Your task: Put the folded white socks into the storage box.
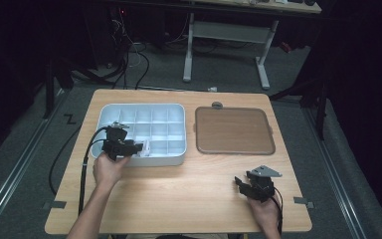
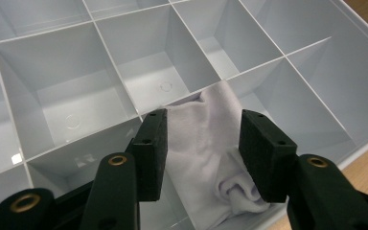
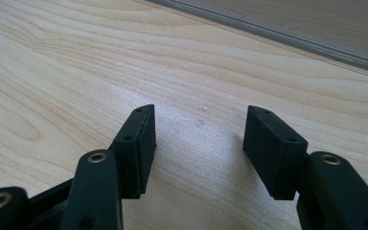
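white cloth lying in the organizer's near row

the left gripper (image 2: 202,143) is hanging over the white divided organizer (image 1: 110,110), its jaws standing apart on either side of a pale folded cloth (image 2: 211,158) without pressing it. the cloth is lying in a compartment of the near row, by the tray's front wall; its lower end is being cut off by the frame's edge and partly hidden behind the jaws. in the high view the cloth (image 1: 146,148) is showing as a small pale patch just past the gripper. the right gripper (image 3: 199,143) is resting low over the bare wooden table (image 1: 189,194), jaws wide apart with nothing between them. a brown tray (image 1: 234,130) is sitting beside the organizer.
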Motion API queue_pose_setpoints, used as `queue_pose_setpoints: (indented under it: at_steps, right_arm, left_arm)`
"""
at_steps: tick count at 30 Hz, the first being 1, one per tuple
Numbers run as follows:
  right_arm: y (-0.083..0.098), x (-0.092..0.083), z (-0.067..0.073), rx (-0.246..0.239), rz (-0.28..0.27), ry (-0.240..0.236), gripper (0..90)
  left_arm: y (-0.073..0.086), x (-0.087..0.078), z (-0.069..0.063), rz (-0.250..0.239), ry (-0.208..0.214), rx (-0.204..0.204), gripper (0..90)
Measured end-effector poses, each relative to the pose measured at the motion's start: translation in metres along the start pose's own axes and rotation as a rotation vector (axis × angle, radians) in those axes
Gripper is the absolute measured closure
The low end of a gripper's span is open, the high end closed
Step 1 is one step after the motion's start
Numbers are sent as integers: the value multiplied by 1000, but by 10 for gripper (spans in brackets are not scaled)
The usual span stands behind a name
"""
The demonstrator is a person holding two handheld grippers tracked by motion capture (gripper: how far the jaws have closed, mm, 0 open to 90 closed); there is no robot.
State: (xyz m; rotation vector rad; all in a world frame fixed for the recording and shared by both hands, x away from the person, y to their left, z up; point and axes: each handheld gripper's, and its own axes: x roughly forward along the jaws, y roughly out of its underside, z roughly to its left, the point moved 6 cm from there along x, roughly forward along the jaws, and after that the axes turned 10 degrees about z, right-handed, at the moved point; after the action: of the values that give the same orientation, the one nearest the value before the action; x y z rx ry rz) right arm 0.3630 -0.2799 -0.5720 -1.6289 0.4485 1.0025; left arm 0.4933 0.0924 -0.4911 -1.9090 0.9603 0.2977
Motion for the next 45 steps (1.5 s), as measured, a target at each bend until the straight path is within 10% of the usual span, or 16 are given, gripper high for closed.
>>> queue_pose_setpoints:
  at_steps: [45]
  right_arm:
    - [0,0,0,0,0,1,456]
  left_arm:
    - [1,-60,6,-113,87,-60,527]
